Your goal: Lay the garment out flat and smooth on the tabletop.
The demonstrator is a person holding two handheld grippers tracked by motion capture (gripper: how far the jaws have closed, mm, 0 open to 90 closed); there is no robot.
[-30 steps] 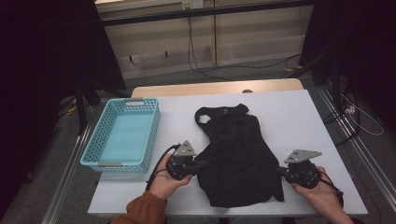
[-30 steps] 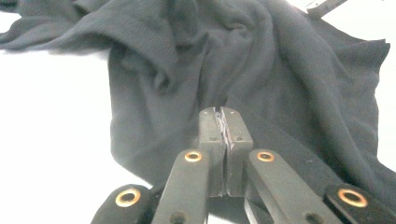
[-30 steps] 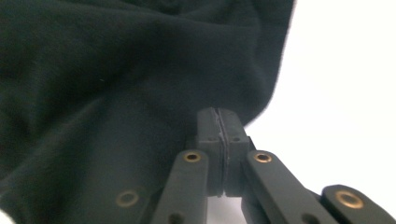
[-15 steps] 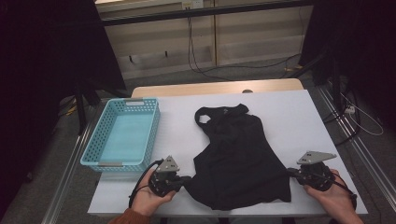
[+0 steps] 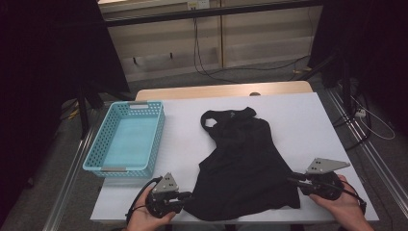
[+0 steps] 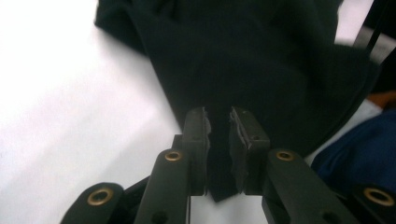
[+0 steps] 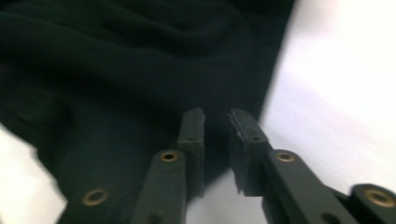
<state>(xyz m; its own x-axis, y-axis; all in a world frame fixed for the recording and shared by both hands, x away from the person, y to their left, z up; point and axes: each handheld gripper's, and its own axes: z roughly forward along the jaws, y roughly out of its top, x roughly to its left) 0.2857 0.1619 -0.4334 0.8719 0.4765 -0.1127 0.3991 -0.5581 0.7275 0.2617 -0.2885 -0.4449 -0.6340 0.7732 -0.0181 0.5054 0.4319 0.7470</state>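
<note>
A black sleeveless fabric top (image 5: 245,163) lies flat on the white worktop (image 5: 308,120), just right of a light blue perforated plastic basket (image 5: 126,137). Its long axis runs front to back, neck and straps pointing away from the person, hem at the near edge. The left gripper (image 5: 185,196) and right gripper (image 5: 292,180) sit at the hem's two corners. Both sets of fingers have just been opening and stand slightly apart, cloth lying loose between them.

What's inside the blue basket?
The blue basket looks empty: its pale bottom shows bare through the middle. The strip just behind its near wall is hidden. The black top lies beside it on the white table.
</note>
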